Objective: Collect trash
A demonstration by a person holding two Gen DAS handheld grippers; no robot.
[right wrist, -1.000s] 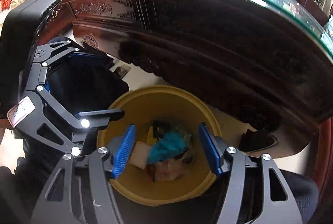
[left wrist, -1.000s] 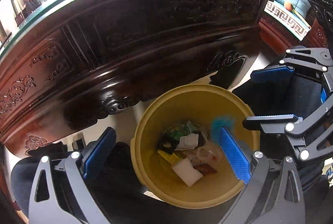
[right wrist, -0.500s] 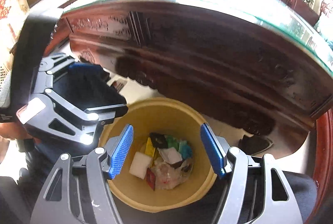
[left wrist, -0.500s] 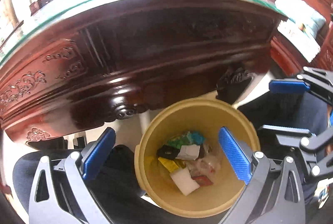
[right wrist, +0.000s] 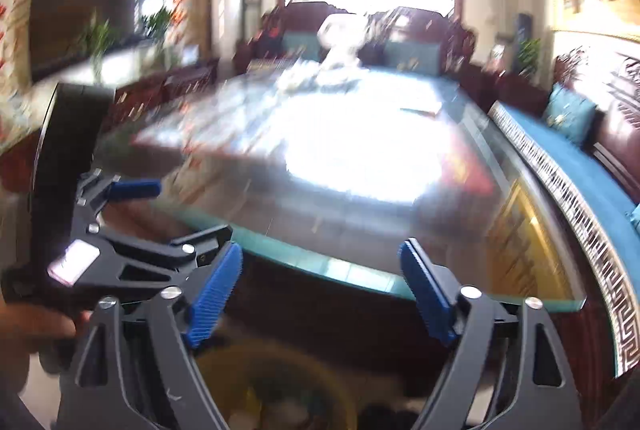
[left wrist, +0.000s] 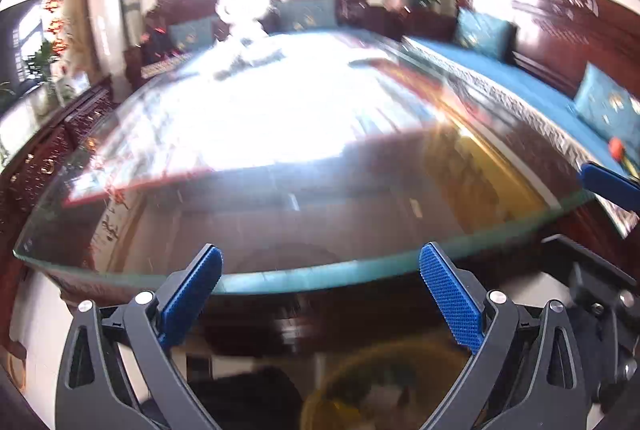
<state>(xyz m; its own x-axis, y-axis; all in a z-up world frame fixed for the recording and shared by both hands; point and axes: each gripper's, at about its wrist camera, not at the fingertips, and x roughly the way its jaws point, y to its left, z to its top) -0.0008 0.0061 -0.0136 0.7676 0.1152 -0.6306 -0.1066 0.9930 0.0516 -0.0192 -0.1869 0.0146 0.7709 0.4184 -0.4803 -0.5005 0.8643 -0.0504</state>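
Two grippers, left gripper point(left wrist: 320, 294) and right gripper point(right wrist: 320, 294), both gaping and empty, right just widened | yellow bin point(right wrist: 280, 390) holding trash below glass table point(left wrist: 280, 278) edge | white heap point(right wrist: 340, 46) at table's far end

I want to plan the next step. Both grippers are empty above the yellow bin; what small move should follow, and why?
Probably carry the open right gripper forward over the glass-topped wooden table toward the blurred white heap at its far end. The yellow round bin lies below, and nothing sits between the left gripper fingers either.
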